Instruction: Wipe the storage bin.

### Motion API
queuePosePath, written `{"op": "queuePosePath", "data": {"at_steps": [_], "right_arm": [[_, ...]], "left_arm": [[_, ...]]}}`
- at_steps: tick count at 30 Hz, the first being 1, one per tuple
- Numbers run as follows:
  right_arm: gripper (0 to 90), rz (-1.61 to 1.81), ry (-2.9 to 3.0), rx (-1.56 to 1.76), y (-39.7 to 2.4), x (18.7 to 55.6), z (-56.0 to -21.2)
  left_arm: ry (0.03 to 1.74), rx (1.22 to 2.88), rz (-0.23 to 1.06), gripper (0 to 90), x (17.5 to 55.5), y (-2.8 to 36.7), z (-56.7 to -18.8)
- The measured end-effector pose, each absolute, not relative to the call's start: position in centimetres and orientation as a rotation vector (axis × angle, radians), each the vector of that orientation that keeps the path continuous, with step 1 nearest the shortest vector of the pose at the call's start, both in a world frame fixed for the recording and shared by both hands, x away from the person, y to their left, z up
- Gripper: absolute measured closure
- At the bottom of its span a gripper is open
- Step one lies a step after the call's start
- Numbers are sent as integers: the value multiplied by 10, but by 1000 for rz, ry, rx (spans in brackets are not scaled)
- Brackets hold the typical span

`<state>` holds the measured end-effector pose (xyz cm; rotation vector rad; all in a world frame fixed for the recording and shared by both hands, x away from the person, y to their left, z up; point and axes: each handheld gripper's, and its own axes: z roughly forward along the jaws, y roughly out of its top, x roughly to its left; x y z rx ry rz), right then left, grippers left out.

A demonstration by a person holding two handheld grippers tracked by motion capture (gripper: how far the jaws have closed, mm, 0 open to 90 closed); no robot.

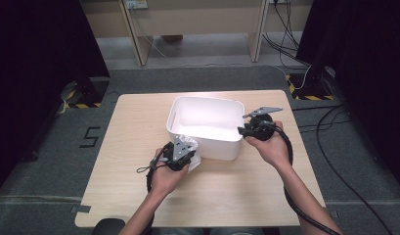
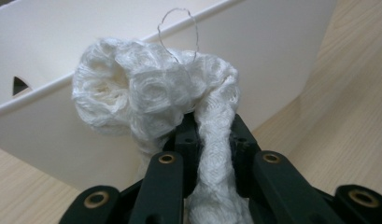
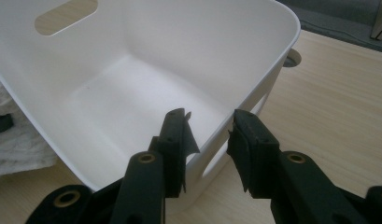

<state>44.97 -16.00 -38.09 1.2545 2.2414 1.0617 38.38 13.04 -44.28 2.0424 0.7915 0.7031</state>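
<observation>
- Cloth is what I have in my left gripper [image 2: 212, 140]: its jaws are pressed together on a twisted length of the white knitted cloth [image 2: 156, 98], which runs down between the pads and bunches into a loose lump just above the tips.
- Directly beyond that lump, seen from the left gripper view, stands the outer wall of the white plastic bin [image 2: 272, 51] (a thin loop of thread pokes up from the cloth against it).
- From the high view, my left gripper [image 1: 180, 152] sits at the near corner of the bin [image 1: 207, 120], with the cloth [image 1: 193, 155] hanging by the bin's near wall over the wooden table [image 1: 139, 147].
- My right gripper [image 3: 209, 140] has its jaws spread apart on either side of the bin's rim [image 3: 254, 88]: one jaw is inside the bin, the other outside the wall, just above a handle slot. I cannot tell whether the pads actually touch the wall.
- In the high view, that right gripper [image 1: 246, 129] is at the bin's right-hand near corner, well apart from the left one.
- Looking past the right gripper's jaws, the cloth [image 3: 16, 140] lies outside the bin's far wall, on the table.
</observation>
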Motion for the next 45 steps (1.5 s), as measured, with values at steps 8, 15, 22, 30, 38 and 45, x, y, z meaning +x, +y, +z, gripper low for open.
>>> {"op": "queuePosePath", "data": {"at_steps": [8, 15, 22, 30, 38, 45], "right_arm": [[661, 1065, 2241, 1254, -160, 450, -381], [658, 1065, 2242, 1254, -160, 449, -381], [655, 1067, 2242, 1257, -160, 449, -381], [651, 1069, 2244, 1258, -160, 449, -380], [650, 1069, 2243, 1262, -160, 449, -380], [650, 1070, 2242, 1262, -160, 449, -380]], "left_arm": [[804, 2047, 675, 784, 385, 128, -452], [808, 2074, 670, 784, 387, 126, -462], [818, 2098, 656, 783, 389, 125, -474], [825, 2114, 643, 783, 392, 124, -479], [830, 2124, 630, 784, 395, 123, -481], [828, 2133, 618, 783, 395, 118, -485]]}}
